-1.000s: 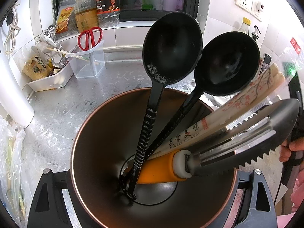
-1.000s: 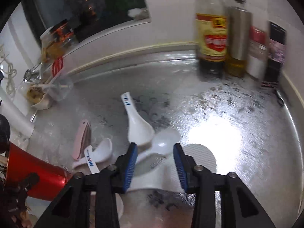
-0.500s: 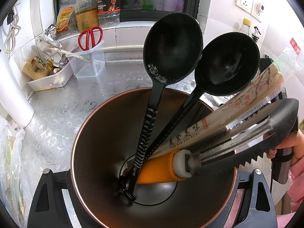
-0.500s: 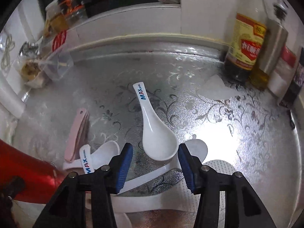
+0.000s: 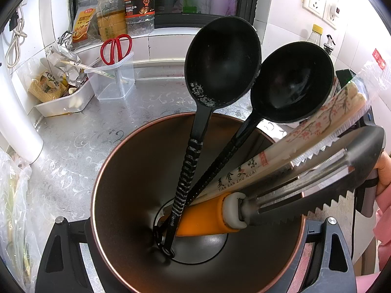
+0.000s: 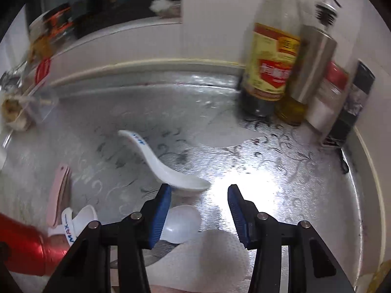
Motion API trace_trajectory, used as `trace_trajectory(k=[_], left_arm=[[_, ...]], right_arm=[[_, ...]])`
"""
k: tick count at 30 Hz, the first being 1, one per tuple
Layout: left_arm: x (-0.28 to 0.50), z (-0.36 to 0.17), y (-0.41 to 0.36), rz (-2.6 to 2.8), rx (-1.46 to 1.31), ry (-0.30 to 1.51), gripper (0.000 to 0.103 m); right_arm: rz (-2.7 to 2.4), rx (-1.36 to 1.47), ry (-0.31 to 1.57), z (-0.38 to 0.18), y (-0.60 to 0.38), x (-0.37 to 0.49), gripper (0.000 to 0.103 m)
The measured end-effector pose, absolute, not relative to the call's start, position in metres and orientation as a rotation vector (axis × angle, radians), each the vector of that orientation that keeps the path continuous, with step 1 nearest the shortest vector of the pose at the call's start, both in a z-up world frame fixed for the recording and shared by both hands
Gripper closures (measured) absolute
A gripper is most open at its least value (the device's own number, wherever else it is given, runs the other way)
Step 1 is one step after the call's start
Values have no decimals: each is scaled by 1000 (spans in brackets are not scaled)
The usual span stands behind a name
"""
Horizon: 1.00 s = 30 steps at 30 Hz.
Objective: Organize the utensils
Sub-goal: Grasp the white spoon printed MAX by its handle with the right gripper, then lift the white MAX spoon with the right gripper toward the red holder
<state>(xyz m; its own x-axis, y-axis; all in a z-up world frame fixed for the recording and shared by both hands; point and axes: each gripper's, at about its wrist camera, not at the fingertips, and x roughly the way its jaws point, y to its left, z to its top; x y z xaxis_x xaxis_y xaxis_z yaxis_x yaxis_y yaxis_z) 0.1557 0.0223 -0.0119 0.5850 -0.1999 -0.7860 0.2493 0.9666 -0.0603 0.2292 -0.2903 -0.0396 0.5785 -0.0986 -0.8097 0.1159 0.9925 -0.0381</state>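
In the left wrist view my left gripper is shut on a dark round utensil holder with a copper rim. In it stand two black ladles, packed chopsticks and orange-handled serrated tongs. In the right wrist view my right gripper is open and empty, low over the counter. A white ceramic spoon lies just ahead of its left finger. A translucent white spoon lies between the fingers. Another white spoon lies at the left.
A pink flat utensil lies left of the spoons. The holder's red outside shows at lower left. Sauce bottles and a steel dispenser stand at the back right. A clear box with red scissors stands at the back left.
My right gripper has opened wider and moved forward and right, so the white ceramic spoon now lies by its left finger. The left gripper and the holder have stayed still.
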Motion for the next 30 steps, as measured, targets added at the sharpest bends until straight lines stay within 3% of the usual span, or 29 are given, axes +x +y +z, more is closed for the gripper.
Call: trace_trajectory(k=[13,30], left_arm=[[156,-13,21,-264,57,909,12],[156,-13,23,-264,56,909,12]], right_arm=[[-101,157,966,-42,-298,228,52],[-82,305,988,-64,-312,246,94]])
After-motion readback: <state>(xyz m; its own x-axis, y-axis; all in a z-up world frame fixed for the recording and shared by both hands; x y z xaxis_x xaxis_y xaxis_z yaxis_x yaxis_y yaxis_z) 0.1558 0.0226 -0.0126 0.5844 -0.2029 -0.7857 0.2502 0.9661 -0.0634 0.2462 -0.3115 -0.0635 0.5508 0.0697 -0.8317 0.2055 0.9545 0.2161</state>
